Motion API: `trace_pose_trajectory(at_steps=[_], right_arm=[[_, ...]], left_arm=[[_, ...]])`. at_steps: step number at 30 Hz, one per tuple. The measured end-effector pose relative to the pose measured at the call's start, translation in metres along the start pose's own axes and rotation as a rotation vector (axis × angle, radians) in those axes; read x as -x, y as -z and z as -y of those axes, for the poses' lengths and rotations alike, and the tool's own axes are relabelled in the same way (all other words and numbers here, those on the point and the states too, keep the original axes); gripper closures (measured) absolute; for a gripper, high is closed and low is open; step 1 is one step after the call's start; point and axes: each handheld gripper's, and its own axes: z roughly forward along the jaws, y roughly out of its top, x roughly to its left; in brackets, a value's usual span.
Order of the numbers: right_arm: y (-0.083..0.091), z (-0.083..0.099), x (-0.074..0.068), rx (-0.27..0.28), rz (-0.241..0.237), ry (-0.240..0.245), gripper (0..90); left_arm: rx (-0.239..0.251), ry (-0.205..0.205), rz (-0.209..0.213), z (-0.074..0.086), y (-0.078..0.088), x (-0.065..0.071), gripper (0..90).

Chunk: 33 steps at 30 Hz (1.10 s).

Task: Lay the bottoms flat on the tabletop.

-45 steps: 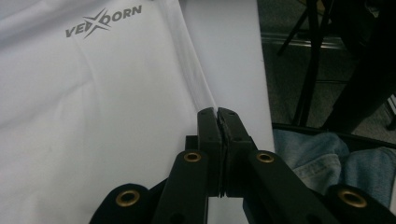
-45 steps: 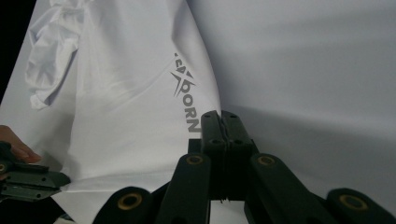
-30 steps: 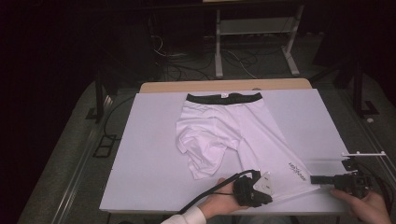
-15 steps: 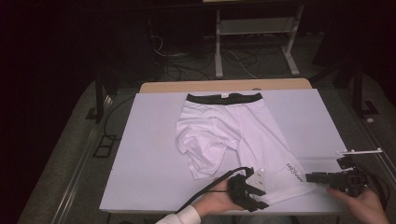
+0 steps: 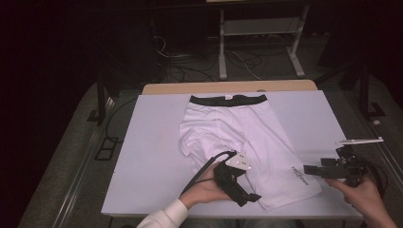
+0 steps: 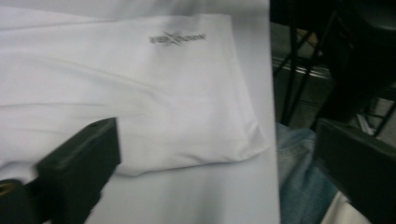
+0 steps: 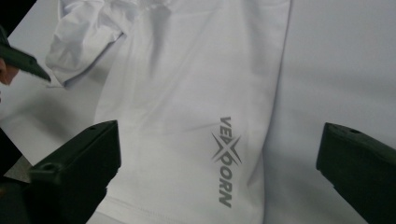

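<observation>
Both grippers have drawn back from the hem of the shorts point(image 5: 247, 142) since the earlier frames, and their jaws have just been opening — nothing sits between them now. In the high view the left gripper point(image 5: 247, 195) hovers at the near edge of the white board point(image 5: 142, 156), at about 6 o'clock, and the right gripper point(image 5: 311, 169) hangs at about 4 o'clock, just beside the printed logo point(image 5: 299, 173). Each stands at full spread and holds nothing; the 2 gripper views confirm wide, empty jaws over the fabric.

The shorts lie flat near the middle of the board, black waistband point(image 5: 228, 99) toward 12 o'clock. 1 leg runs straight down to 5 o'clock; the other leg point(image 5: 202, 142) is bunched and folded over at about 9 o'clock of the garment.

Risks from this position:
- The straight leg's hem point(image 6: 252, 140) lies right at the board's near edge. A careless pull toward 6 o'clock could drag it off the board.
- A pinch that takes only the top layer would separate the 2 layers and spoil any fold.
- The trailing cable point(image 5: 204, 168) of the left gripper crosses the bunched leg — a sweep of that hand could snag and shift the fabric.
- Working the straight leg before the bunched leg is flattened would likely lock in wrinkles.
</observation>
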Motion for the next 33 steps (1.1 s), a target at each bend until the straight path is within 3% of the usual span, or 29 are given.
trace_pose_trajectory(at_steps=[10,18,25,33], right_arm=[[-0.002,-0.029,-0.017,0.049,-0.033,0.062,0.0],[-0.011,-0.048,-0.035,0.04,-0.046,0.12,0.0],[-0.026,-0.064,-0.053,0.033,-0.063,0.165,0.0],[-0.055,-0.08,-0.083,0.026,-0.112,0.222,0.0]], left_arm=[[0.02,0.006,-0.053,0.001,0.026,-0.01,0.0],[0.033,0.016,-0.105,0.004,0.048,-0.021,0.0],[0.08,0.057,-0.177,0.013,0.079,-0.036,0.0],[0.123,0.121,-0.281,0.029,0.115,-0.055,0.0]])
